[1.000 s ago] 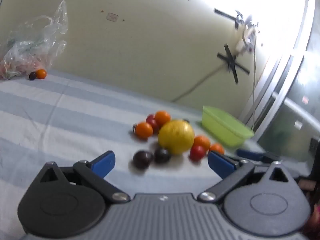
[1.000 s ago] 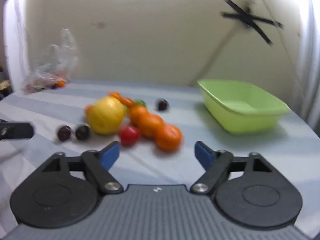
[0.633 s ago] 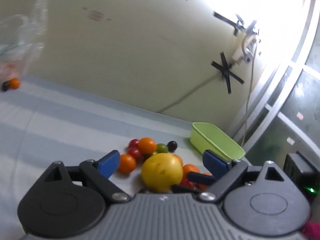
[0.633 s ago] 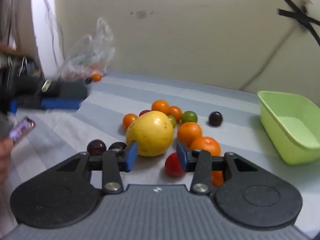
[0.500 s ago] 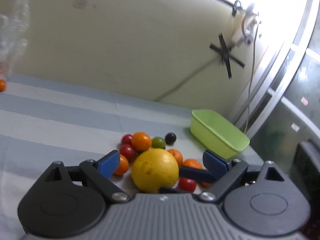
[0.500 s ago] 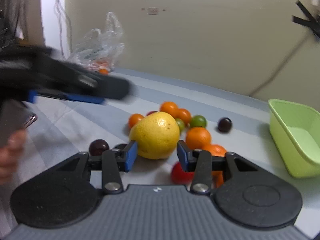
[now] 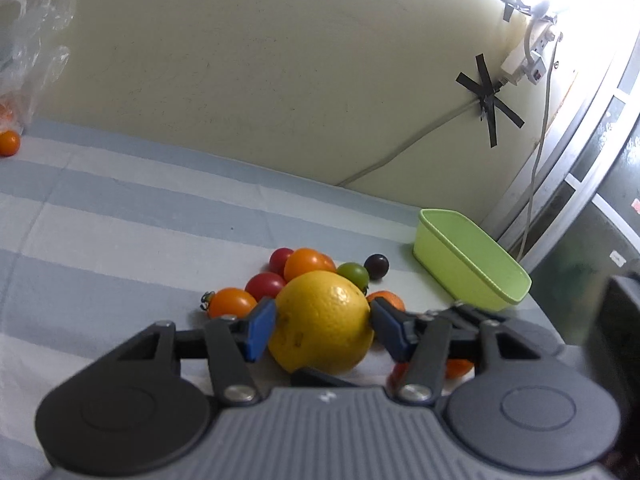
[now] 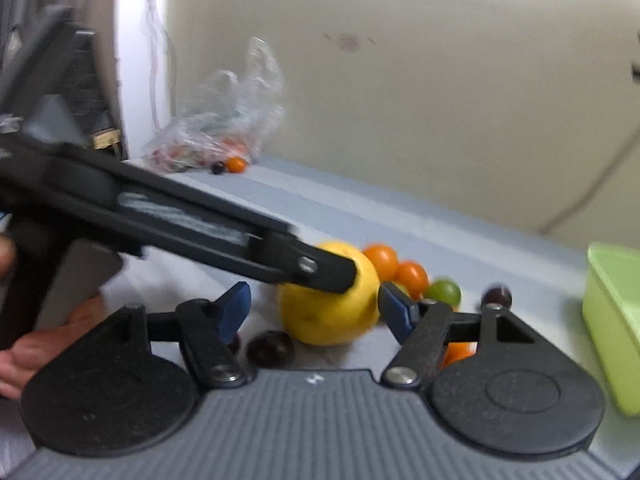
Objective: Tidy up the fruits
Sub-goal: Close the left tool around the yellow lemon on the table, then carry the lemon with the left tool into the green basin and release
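Note:
A big yellow citrus point(image 7: 320, 320) lies on the striped cloth among small tomatoes: orange point(image 7: 306, 264), red point(image 7: 264, 284), green point(image 7: 354, 274) and dark point(image 7: 377, 266). My left gripper point(image 7: 322, 326) is closing, and both blue pads touch the citrus's sides. In the right wrist view one of its black fingers point(image 8: 328, 272) lies across the citrus point(image 8: 328, 312). My right gripper point(image 8: 316, 312) faces the same citrus from close by, its jaws opening. Its right pad is near the fruit and its left pad stands apart from it. A dark tomato point(image 8: 270, 348) sits just before it.
A light green bin point(image 7: 460, 280) stands to the right of the pile, and it also shows as the bin point(image 8: 612, 320) at the right edge. A clear plastic bag point(image 8: 224, 132) with more small fruit sits at the far left by the wall. A hand point(image 8: 40, 344) holds the left gripper.
My left gripper came in over the pile and narrowed from wide open onto the yellow citrus. My right gripper narrowed, then widened again, and the left gripper swung into its view.

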